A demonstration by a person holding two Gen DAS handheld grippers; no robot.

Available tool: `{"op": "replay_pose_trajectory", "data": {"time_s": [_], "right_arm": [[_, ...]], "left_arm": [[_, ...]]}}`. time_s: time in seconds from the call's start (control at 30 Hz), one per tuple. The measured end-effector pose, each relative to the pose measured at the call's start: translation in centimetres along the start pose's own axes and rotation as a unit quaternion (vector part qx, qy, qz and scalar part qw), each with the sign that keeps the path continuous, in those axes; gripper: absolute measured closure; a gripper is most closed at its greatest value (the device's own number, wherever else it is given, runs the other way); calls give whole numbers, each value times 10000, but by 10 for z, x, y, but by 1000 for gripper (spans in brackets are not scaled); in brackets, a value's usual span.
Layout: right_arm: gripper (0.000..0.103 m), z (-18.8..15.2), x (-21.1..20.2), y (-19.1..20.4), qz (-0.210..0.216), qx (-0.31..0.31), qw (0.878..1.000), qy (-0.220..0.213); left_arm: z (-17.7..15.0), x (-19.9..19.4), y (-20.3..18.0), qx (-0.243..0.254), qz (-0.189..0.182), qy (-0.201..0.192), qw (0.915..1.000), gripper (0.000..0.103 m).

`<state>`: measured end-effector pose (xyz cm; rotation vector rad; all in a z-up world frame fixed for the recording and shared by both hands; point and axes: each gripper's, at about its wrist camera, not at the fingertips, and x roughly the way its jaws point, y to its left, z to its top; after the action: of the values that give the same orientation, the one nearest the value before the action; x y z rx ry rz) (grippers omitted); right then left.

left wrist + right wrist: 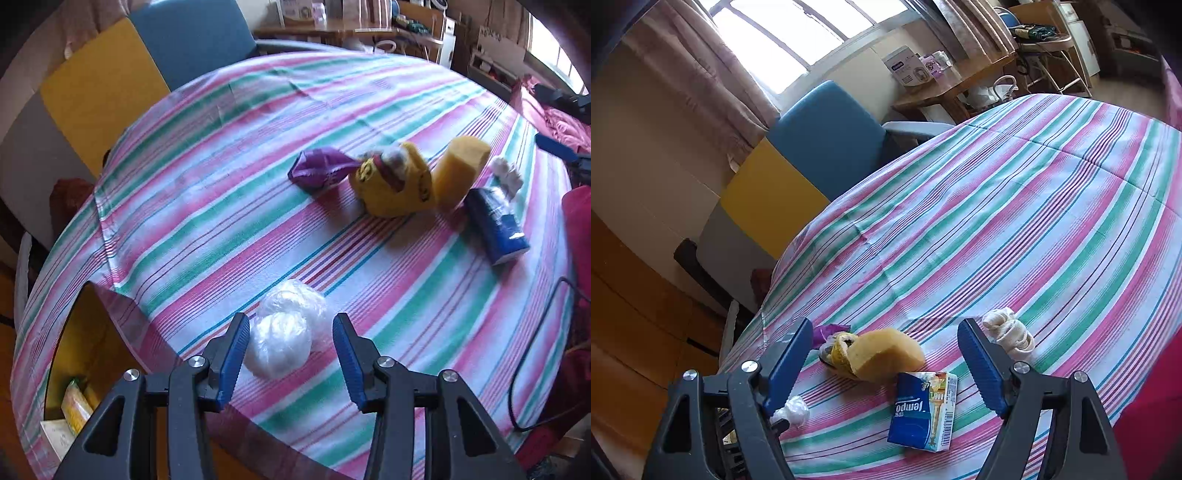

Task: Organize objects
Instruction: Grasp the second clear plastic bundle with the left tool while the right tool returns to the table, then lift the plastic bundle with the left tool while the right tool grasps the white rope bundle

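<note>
My left gripper (290,321) points down at the striped tablecloth (221,184) with a crumpled white plastic ball (280,343) between its fingers. The left pad touches the ball, a gap shows at the right pad, and the ball rests on the cloth. Further off lie a purple wrapper (321,170), a yellow bag (395,184), a yellow sponge (458,166), a blue tissue pack (495,225) and a knotted white cloth (508,175). My right gripper (886,328) stands wide open over the sponge (886,354) and tissue pack (923,410), gripping nothing. The cloth (1008,332) lies just outside its right finger.
A yellow open box (74,350) with a few items inside stands below the table's near left edge. A blue chair (195,40) stands behind the table. A black cable (535,369) hangs off the right edge. Furniture with clutter fills the back.
</note>
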<state>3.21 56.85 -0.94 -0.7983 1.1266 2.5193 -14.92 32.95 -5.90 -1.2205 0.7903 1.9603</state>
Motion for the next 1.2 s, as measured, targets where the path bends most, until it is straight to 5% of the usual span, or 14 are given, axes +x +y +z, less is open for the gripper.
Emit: {"op": "replay_pose_trajectory", "data": {"time_s": [0.17,0.4,0.77,0.9,1.2], "right_arm": [[21,0,0,2,-48,-55,10000,7],[21,0,-1,2,-172,-125,9998,-18],[21,4,8,-5,-598,-25,9979,259],[34,12,26,1,-1258,-623,9850,1000],[40,26,67,-31,-2271,-1129,9447,2079]], "left_arm": [[3,22,4,-139,-165,274,9994,64],[-20,-3,4,-529,-510,-237,9970,66],[-84,-78,-29,-1091,-1242,-1085,9803,65],[-104,-87,-30,-1150,-1381,-1144,9770,65],[-128,-99,-16,-1486,-1514,-1315,9683,65]]}}
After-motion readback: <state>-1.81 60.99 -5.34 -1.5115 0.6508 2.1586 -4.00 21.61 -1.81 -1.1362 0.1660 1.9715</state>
